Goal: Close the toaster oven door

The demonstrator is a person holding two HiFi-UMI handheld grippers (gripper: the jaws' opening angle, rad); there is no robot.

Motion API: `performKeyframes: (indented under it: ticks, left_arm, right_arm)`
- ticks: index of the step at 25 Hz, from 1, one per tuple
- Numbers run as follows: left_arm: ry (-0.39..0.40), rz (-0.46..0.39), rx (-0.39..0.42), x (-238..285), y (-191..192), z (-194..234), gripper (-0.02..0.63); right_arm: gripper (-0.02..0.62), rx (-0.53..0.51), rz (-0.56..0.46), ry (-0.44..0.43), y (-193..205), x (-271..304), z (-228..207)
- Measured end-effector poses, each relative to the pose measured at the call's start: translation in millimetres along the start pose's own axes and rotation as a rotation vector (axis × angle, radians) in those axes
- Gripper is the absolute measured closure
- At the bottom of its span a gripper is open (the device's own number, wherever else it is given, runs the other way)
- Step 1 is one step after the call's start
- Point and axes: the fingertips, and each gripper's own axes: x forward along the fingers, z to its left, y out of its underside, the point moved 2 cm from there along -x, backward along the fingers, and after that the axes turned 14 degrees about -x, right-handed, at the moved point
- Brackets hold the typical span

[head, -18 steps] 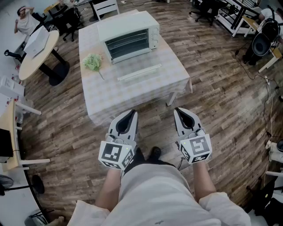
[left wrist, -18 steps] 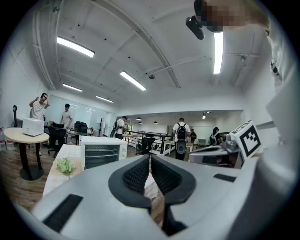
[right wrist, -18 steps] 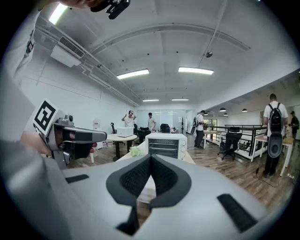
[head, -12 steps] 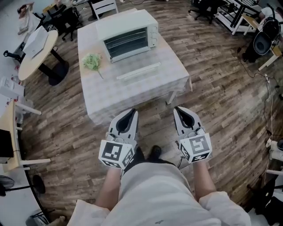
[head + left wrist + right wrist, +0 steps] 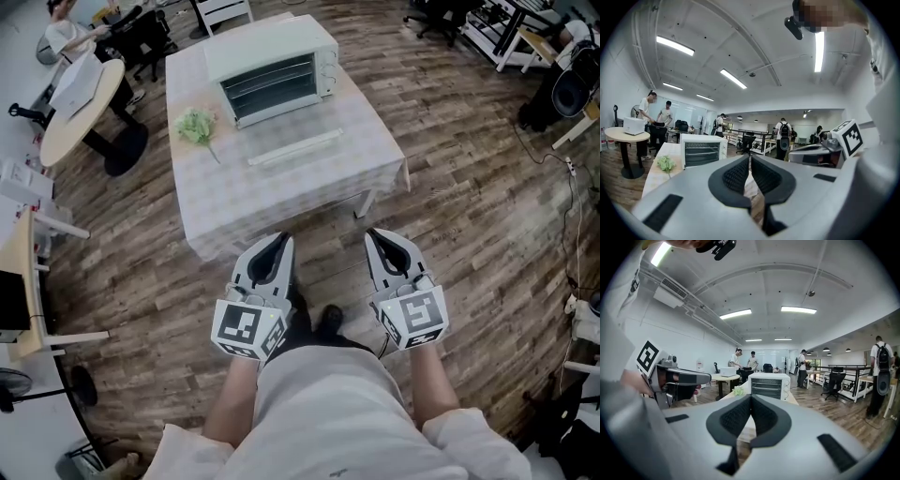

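Well, my left claw (image 5: 278,241) hangs low in front of me over the wooden floor (image 5: 469,187), short of the table (image 5: 281,202). Its jaws are pressed together with nothing between them. My right claw (image 5: 378,236) hangs beside it, likewise closed and empty. Ahead, the toaster oven (image 5: 272,70) sits toward the far end of the table, well apart from both claws. Its door (image 5: 294,148) is dropped open toward me, lying flat over the tabletop. A leafy green bunch (image 5: 196,127) lies just left of the oven.
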Motion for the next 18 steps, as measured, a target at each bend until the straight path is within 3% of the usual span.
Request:
performKeyframes:
  ticks: [12, 16, 18]
  left_arm:
    - [0.012, 0.024, 0.000, 26.3, 2.0, 25.3, 0.586]
    - [0.009, 0.025, 0.015, 43.6, -2.1, 35.5, 0.568]
    - [0.010, 0.032, 0.024, 51.8, -4.4, 41.0, 0.490]
  right_arm:
    - [0.590, 0.014, 0.037, 0.003, 9.0, 31.0, -6.5]
    - [0.493, 0.014, 0.039, 0.006, 9.9, 47.0, -17.8]
    - [0.472, 0.014, 0.038, 0.006, 7.9, 55.9, -23.6]
